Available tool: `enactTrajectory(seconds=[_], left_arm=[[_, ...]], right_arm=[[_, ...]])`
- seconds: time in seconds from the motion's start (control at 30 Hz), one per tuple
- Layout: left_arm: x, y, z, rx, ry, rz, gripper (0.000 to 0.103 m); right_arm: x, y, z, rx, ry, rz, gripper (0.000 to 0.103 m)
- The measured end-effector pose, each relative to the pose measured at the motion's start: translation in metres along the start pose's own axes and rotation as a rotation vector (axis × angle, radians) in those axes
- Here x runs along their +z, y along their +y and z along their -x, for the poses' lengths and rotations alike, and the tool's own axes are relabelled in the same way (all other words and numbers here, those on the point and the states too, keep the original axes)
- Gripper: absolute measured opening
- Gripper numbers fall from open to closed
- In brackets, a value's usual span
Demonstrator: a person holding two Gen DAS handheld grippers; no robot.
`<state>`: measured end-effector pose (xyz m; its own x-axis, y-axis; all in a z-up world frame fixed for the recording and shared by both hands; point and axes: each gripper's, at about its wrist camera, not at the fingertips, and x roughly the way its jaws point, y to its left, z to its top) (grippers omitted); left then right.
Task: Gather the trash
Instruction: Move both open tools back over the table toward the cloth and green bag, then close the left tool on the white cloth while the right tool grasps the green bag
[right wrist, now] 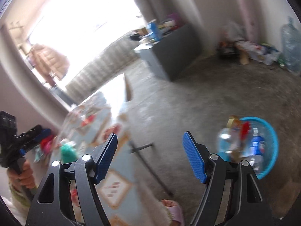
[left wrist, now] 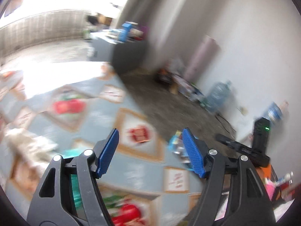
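- Trash [right wrist: 244, 143] is sitting in a blue basin [right wrist: 272, 131] on the grey floor [right wrist: 188, 113], seen to the right of the right gripper's fingers in the right wrist view: clear plastic bottles, one with a blue label, and some red and yellow wrappers, all blurred.
- More small colourful litter [left wrist: 175, 143] is lying near the edge of the table [left wrist: 105, 116] in the left wrist view, partly hidden behind the left gripper's right finger; what it is cannot be told.
- The left gripper [left wrist: 150, 146] is hanging over the table with its blue pads standing wide apart and nothing between them.
- The right gripper [right wrist: 150, 148] is pointing down past the table's edge towards the floor, its pads likewise spread wide and gripping nothing.
- The table is wearing a pale blue cloth printed with framed red pictures; a teal object [right wrist: 68, 150] is lying on it, too blurred to name.
- A hand [right wrist: 24, 175] is gripping the handle of the left gripper at the left edge of the right wrist view.
- A pink slipper [right wrist: 175, 211] is showing at the bottom of that view, beside the table.
- A large water jug [left wrist: 218, 96] is standing against the white wall, near a heap of bags and boxes [left wrist: 180, 84].
- A dark grey cabinet [right wrist: 169, 52] with clutter on top is standing farther back, well apart from the basin.
- Both views are smeared with motion blur.
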<state>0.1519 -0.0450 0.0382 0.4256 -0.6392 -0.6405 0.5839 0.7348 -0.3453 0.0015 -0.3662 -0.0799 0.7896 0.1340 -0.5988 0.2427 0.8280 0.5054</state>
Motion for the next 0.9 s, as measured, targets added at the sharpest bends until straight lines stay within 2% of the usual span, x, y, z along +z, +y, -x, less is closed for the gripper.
enactTrajectory(seconds=[0.17, 0.3, 0.43, 0.6, 0.73, 0.83, 0.9], left_arm=[[-0.015, 0.079, 0.043, 0.139, -0.064, 0.126, 0.066], [-0.031, 0.131, 0.057, 0.182, -0.079, 0.236, 0.066], [-0.042, 0.177, 0.045, 0.204, -0.046, 0.367, 0.066], [-0.050, 0.212, 0.021, 0.246, -0.021, 0.428, 0.064], [-0.051, 0.225, 0.003, 0.273, -0.008, 0.441, 0.051], [-0.051, 0.224, -0.006, 0.288, -0.007, 0.424, 0.042], [-0.050, 0.223, -0.011, 0.296, -0.005, 0.399, 0.035]], right_arm=[[-0.013, 0.064, -0.033, 0.103, 0.118, 0.063, 0.070], [-0.032, 0.117, -0.073, 0.177, 0.256, 0.093, 0.070], [-0.052, 0.164, -0.111, 0.222, 0.375, 0.119, 0.070], [-0.063, 0.199, -0.150, 0.243, 0.470, 0.082, 0.070], [-0.066, 0.211, -0.168, 0.240, 0.502, 0.044, 0.070], [-0.070, 0.215, -0.179, 0.209, 0.522, 0.046, 0.063], [-0.071, 0.215, -0.182, 0.239, 0.535, 0.030, 0.056]])
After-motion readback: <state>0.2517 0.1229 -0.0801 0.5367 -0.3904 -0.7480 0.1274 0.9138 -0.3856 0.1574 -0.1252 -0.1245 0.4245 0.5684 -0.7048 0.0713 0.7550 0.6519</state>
